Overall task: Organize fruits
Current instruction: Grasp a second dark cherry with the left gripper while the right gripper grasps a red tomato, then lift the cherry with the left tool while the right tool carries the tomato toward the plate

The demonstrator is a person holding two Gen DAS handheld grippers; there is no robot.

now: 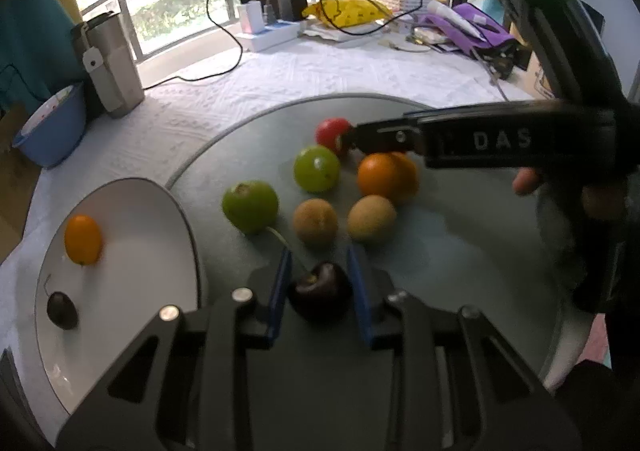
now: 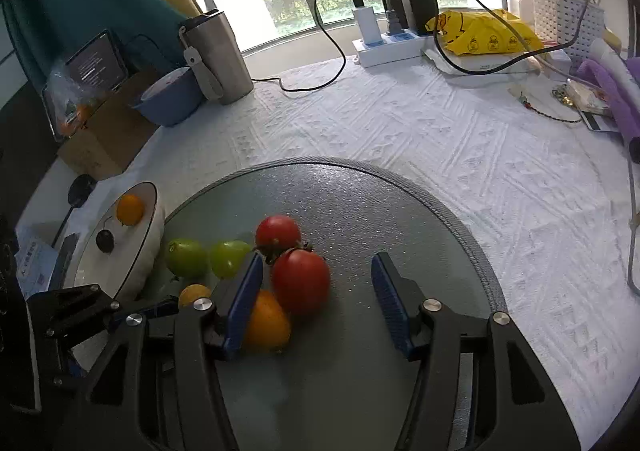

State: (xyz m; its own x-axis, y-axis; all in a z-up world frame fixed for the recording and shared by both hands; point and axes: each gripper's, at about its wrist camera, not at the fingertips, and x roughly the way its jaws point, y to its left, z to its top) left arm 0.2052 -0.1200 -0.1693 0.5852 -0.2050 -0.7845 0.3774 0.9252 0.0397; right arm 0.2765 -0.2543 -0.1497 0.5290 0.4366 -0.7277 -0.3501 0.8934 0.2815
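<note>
- Big round grey glass mat (image 1: 460, 251) fills mid-frame; white ceramic plate (image 1: 132, 219) sits at its left edge.
- Right gripper (image 2: 316, 291), jaws wide apart, has the near red tomato (image 2: 301, 279) just inside its left pad.
- Left gripper (image 1: 320, 291) looks clamped on the dark cherry (image 1: 320, 291), stem pointing up-frame; plate lies to its left.

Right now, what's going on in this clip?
A person with two handheld grippers is sorting fruit from a round grey mat into a white plate. The left gripper has a dark cherry between its jaws; whether it is clamped is unclear. The right gripper is open around a red tomato. A kumquat and another cherry already lie in the plate.
</note>
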